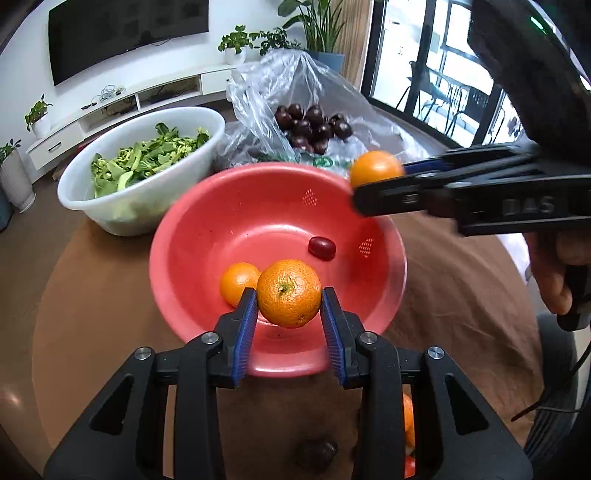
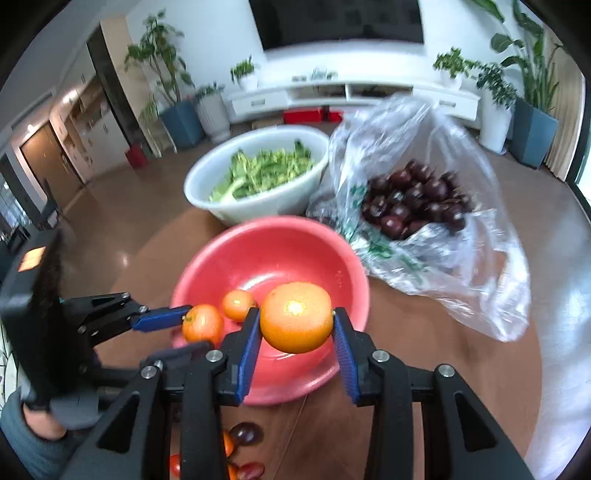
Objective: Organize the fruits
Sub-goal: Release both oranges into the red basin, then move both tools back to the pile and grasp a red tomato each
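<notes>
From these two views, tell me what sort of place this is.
Probably a home living room: a wall-mounted TV above a low white media cabinet, potted plants along the wall, and produce on a brown table.

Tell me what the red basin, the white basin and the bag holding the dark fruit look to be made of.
Red basin: likely plastic, matte to semi-gloss, with small moulded perforated patches in its wall. White basin: probably plastic too, a smooth, slightly translucent wall with a rolled rim. Bag: thin clear plastic film, crinkled and glinting, with green print.
</notes>
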`<act>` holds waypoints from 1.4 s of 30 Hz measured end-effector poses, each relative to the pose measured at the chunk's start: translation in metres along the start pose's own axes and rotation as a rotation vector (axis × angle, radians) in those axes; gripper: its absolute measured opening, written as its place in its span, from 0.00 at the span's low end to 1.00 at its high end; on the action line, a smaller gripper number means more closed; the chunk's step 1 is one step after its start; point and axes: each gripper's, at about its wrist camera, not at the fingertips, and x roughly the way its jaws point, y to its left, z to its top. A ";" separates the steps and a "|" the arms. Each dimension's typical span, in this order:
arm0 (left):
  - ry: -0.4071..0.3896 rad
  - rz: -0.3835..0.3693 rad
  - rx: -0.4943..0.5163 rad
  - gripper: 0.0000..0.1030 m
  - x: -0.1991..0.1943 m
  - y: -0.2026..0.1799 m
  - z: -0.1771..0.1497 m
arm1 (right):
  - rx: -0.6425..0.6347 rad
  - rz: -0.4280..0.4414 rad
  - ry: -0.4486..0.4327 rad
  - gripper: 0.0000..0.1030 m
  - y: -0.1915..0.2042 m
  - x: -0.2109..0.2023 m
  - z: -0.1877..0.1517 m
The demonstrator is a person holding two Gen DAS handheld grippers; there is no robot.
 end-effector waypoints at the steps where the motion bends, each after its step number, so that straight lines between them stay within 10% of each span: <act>1: 0.006 0.003 0.004 0.32 0.005 -0.001 0.000 | -0.005 0.000 0.009 0.40 0.001 0.007 0.003; 23: 0.034 0.040 0.028 0.35 0.039 -0.003 0.003 | -0.070 -0.064 0.149 0.40 0.009 0.081 0.011; 27: 0.025 0.061 0.032 0.53 0.036 -0.004 0.002 | -0.088 -0.076 0.150 0.41 0.012 0.082 0.010; 40: -0.013 0.095 -0.008 0.65 0.002 -0.001 -0.005 | -0.089 -0.067 0.100 0.50 0.020 0.057 0.012; 42: -0.040 0.101 -0.017 0.80 -0.012 -0.001 -0.009 | -0.086 -0.057 0.066 0.57 0.020 0.041 0.009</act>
